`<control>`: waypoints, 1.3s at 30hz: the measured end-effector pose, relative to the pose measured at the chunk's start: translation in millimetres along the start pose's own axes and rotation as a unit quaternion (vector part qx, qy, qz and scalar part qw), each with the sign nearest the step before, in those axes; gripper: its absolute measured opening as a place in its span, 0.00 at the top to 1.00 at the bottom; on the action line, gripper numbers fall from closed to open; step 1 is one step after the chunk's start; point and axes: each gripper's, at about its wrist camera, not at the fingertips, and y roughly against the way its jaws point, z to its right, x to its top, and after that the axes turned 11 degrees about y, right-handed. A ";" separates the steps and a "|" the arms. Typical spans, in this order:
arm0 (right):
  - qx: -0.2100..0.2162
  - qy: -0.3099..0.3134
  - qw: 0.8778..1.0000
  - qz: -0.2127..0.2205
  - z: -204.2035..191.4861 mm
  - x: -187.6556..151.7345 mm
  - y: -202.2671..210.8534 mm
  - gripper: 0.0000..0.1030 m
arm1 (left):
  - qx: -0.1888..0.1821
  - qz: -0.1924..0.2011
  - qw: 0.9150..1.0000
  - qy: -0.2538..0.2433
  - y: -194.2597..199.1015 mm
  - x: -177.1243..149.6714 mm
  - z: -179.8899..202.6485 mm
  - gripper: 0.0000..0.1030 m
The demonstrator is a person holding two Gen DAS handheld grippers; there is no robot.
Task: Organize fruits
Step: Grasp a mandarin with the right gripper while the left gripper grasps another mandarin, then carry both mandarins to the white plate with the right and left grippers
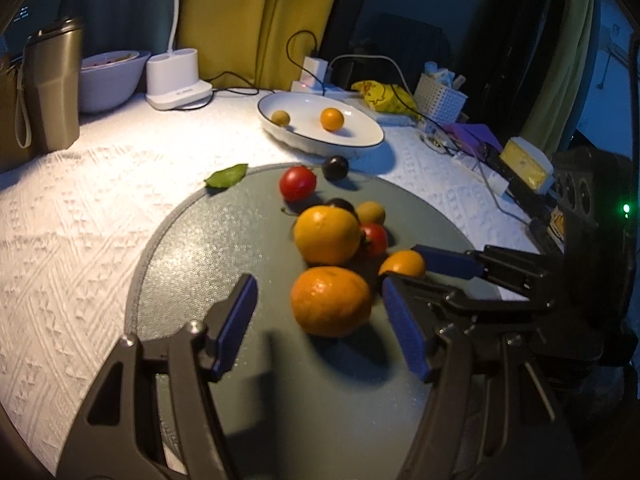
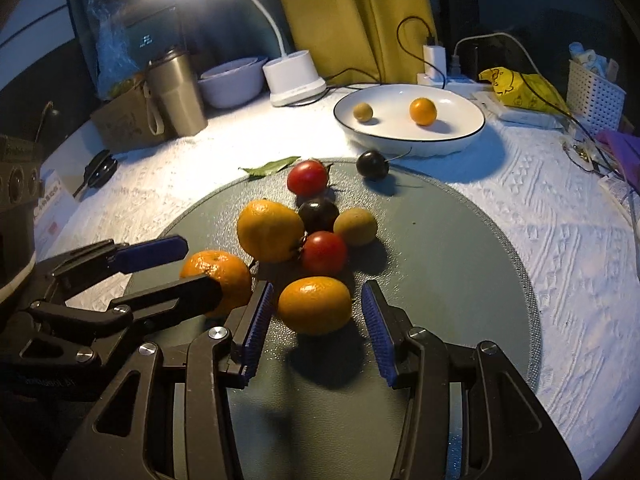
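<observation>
A pile of fruit lies on a round grey mat (image 1: 224,240) (image 2: 460,260): oranges, red tomatoes, dark plums and a small green fruit. My left gripper (image 1: 318,306) is open, its fingers on either side of a mandarin (image 1: 330,302), not touching it. My right gripper (image 2: 316,306) is open around a small orange (image 2: 315,305); it also shows in the left wrist view (image 1: 402,264). The left gripper and its mandarin (image 2: 218,276) show in the right wrist view. A white plate (image 1: 360,136) (image 2: 460,136) behind the mat holds a small orange (image 2: 423,111) and a green fruit (image 2: 363,112).
A dark plum (image 2: 372,165) and a leaf (image 2: 268,168) lie at the mat's far edge. A steel tumbler (image 2: 176,92), a bowl (image 2: 230,82), a white lamp base (image 2: 294,78), chargers with cables, a yellow bag (image 2: 516,84) and a white basket (image 2: 596,94) line the back of the table.
</observation>
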 end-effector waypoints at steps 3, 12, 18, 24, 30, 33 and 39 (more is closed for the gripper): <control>0.006 0.006 1.000 -0.008 -1.9 -0.3 -3.3 0.59 | 0.005 -0.008 1.000 -0.001 -4.8 0.0 -0.8 0.35; 0.014 0.006 1.000 -0.006 2.2 -3.2 0.5 0.60 | 0.004 -0.017 1.000 -0.013 -11.3 -2.6 0.4 0.46; 0.009 0.000 1.000 -0.003 9.4 -5.2 6.2 0.60 | -0.001 -0.021 0.999 -0.026 -13.1 -5.0 7.5 0.56; 0.005 -0.001 1.000 0.005 13.8 -3.1 12.1 0.60 | -0.005 -0.022 0.999 -0.028 -10.7 -2.4 8.5 0.56; 0.003 -0.001 1.000 0.012 17.6 1.6 15.8 0.60 | -0.009 -0.011 0.999 -0.037 -1.9 3.3 17.2 0.56; 0.002 0.000 1.000 0.016 20.0 6.2 18.5 0.60 | -0.013 -0.005 0.999 -0.040 3.0 8.0 20.5 0.56; -0.004 0.004 1.000 0.028 26.1 17.3 24.7 0.60 | -0.018 0.015 0.999 -0.047 13.3 21.3 26.4 0.56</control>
